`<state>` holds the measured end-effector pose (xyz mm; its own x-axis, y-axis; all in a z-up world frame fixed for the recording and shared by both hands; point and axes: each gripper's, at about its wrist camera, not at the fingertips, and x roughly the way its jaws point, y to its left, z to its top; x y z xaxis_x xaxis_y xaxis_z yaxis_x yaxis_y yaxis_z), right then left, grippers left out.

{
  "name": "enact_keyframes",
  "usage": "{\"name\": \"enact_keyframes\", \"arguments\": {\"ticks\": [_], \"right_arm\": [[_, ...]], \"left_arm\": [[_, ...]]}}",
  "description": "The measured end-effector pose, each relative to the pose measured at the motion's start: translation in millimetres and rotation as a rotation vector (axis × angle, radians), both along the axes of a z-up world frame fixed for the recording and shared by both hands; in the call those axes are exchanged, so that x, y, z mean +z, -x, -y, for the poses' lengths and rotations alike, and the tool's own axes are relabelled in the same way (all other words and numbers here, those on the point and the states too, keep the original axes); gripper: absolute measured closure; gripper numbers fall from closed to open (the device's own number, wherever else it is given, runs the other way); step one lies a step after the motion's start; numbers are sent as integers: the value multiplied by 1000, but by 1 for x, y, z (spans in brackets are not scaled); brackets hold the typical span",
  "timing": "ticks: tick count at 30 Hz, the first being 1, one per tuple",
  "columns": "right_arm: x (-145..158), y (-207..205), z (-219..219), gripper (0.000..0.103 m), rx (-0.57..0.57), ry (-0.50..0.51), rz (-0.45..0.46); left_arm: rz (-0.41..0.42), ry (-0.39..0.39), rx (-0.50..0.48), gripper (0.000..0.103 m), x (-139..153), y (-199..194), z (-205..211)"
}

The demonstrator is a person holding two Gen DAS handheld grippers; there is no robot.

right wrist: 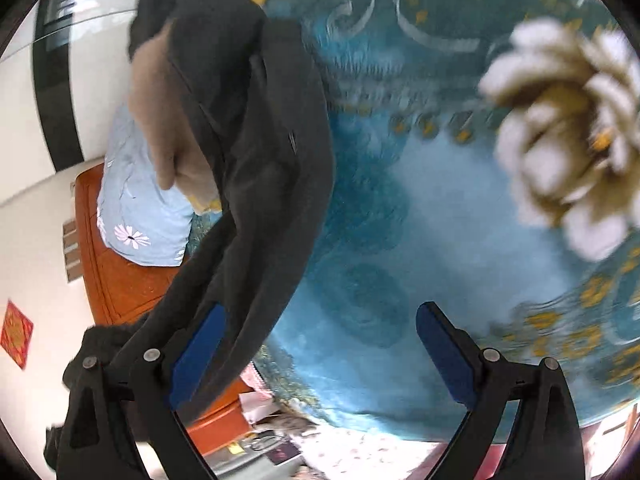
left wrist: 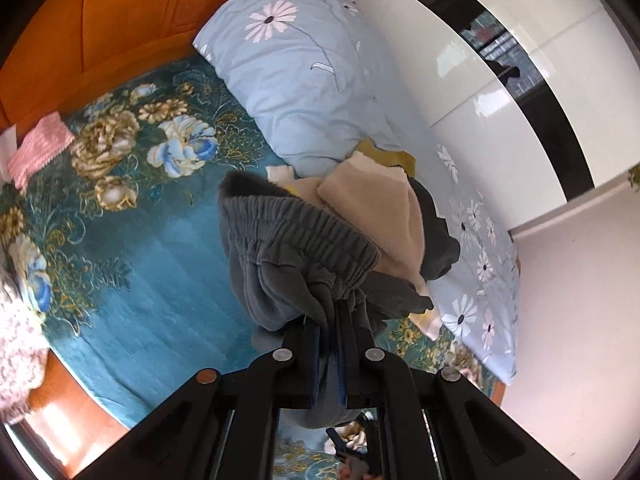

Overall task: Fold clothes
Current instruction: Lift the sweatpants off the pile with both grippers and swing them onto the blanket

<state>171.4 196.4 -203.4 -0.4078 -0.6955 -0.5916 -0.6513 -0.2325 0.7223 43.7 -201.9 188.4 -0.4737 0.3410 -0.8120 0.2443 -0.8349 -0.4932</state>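
Far left of the bed, a pink knitted cloth (left wrist: 38, 148) lay at the edge of the teal floral blanket (left wrist: 160, 248), against the orange headboard (left wrist: 100, 20). Middle of the blanket bare, room enough to lay a garment flat.

Left gripper (left wrist: 329, 320) held the grey trousers (left wrist: 296, 240), jaws pinched tight on a bunch of fabric just below the gathered elastic waistband. Waistband sagged open above the fingers; the rest hung as a lump. Behind it, a beige fleece garment (left wrist: 372, 200) lay on the clothes pile, touching the trousers. Further right, the pale blue daisy quilt (left wrist: 312, 72) was heaped along the white wardrobe (left wrist: 500, 100).

Right gripper (right wrist: 320, 344) had jaws spread wide, nothing pressed between the pads. The dark trouser cloth hung across its left finger (right wrist: 200, 344) and draped down past it; the right finger stood clear over the blanket. This view was blurred.

Risks, as I judged them:
- The left hold was a bunched pinch, so fabric could slip out when the trousers are shaken straight.
- The right jaws could close on the wrong layer, or on both legs at once, since the cloth hung off to one side rather than between the pads.
- The beige fleece might be dragged along, being in contact with the lifted trousers.
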Motion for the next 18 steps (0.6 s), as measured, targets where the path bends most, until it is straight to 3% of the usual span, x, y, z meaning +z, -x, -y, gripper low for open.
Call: {"name": "enact_keyframes", "arguments": {"ticks": [5, 7, 11, 14, 16, 17, 18], "right_arm": [[-16, 20, 16, 12, -111, 52, 37], [-23, 25, 14, 23, -184, 65, 58], [-34, 35, 8, 29, -336, 103, 94], [-39, 56, 12, 55, -351, 158, 104], [-36, 73, 14, 91, -311, 142, 104], [-30, 76, 11, 97, -317, 135, 91], [-25, 79, 7, 97, -325, 128, 77]], "left_arm": [[8, -19, -20, 96, 8, 11, 12], [10, -26, -27, 96, 9, 17, 21], [17, -48, -30, 96, 10, 29, 41], [17, -35, -31, 96, 9, 44, 53], [19, -32, -30, 96, 7, 55, 59], [20, -31, -30, 96, 5, 60, 62], [22, -26, -29, 96, 4, 69, 65]]}}
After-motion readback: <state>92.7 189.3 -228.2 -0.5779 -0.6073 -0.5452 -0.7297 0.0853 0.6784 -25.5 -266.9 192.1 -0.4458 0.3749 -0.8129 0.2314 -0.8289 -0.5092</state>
